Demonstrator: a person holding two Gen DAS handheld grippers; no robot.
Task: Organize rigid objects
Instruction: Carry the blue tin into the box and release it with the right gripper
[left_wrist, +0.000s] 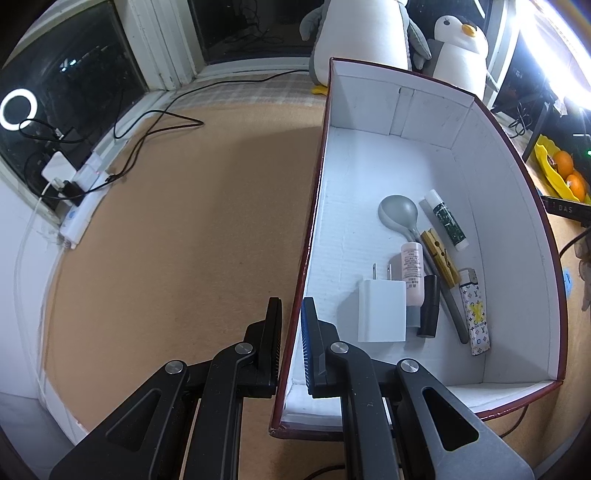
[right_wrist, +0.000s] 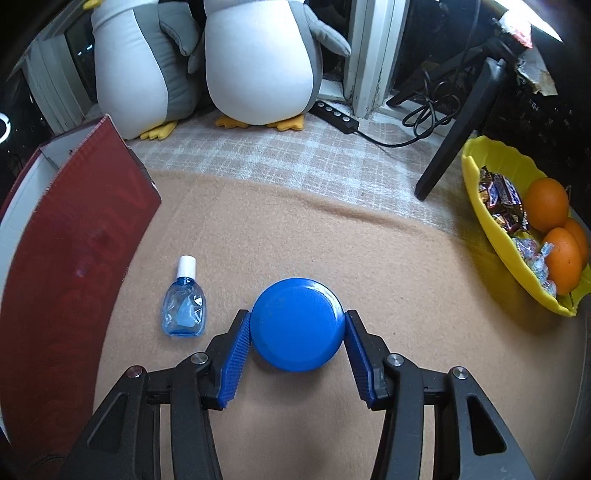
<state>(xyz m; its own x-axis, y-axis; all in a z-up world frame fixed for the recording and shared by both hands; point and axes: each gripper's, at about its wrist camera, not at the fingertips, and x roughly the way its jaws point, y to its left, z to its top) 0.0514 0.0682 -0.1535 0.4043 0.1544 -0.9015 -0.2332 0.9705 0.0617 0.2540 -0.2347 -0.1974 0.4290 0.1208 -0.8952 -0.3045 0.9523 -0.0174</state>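
A red box with a white inside (left_wrist: 406, 96) lies on the tan felt. My left gripper (left_wrist: 291, 302) is shut on its left wall, one finger outside and one inside. Inside the box lie a white charger (left_wrist: 382, 310), a grey spoon (left_wrist: 399, 212), a pink tube (left_wrist: 412, 273), a wooden clothespin (left_wrist: 439, 258), a white-and-green stick (left_wrist: 445, 219) and a patterned lighter (left_wrist: 474, 314). In the right wrist view, my right gripper (right_wrist: 296, 314) is shut on a blue round tin (right_wrist: 297, 332), both pads against its rim. A small blue dropper bottle (right_wrist: 183, 306) lies left of the tin, near the box's red side (right_wrist: 74, 240).
Two penguin plush toys (right_wrist: 255, 66) stand at the back. A yellow bowl (right_wrist: 480, 214) with oranges and sweets sits at the right, with a black tripod leg (right_wrist: 454, 136) and a black power strip (right_wrist: 338, 116) behind. Cables and a white power strip (left_wrist: 79, 218) lie at the far left.
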